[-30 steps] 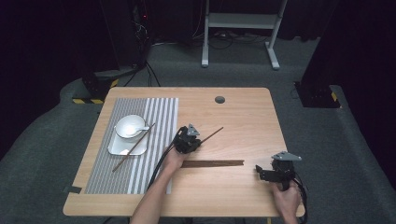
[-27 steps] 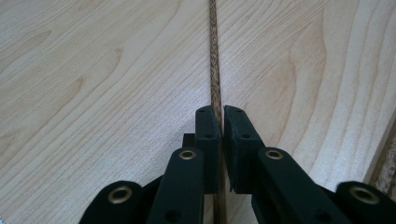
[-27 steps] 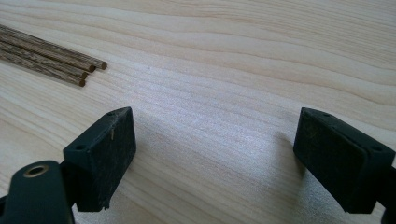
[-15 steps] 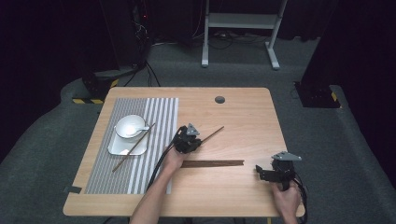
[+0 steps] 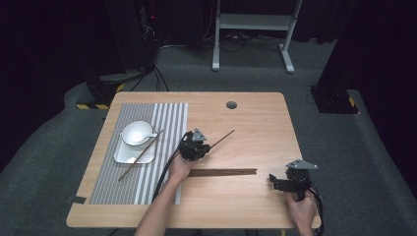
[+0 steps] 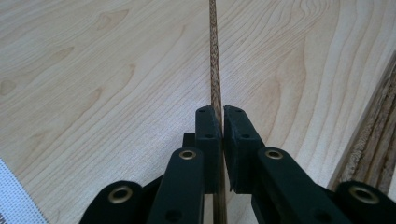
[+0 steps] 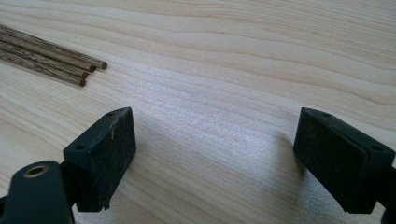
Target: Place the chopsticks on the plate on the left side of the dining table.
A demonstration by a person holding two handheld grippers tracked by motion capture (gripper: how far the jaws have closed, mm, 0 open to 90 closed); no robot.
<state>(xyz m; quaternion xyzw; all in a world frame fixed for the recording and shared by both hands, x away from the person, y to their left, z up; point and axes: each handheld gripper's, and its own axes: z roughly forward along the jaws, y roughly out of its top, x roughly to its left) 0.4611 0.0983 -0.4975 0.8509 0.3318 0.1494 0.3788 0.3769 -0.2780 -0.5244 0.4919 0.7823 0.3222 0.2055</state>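
The chopstick [image 6: 215, 65] is pinched between the left gripper's [image 6: 222, 122] fingers [image 6: 207, 130].

I am finding no words, labels, brands or numbers to read anywhere here.
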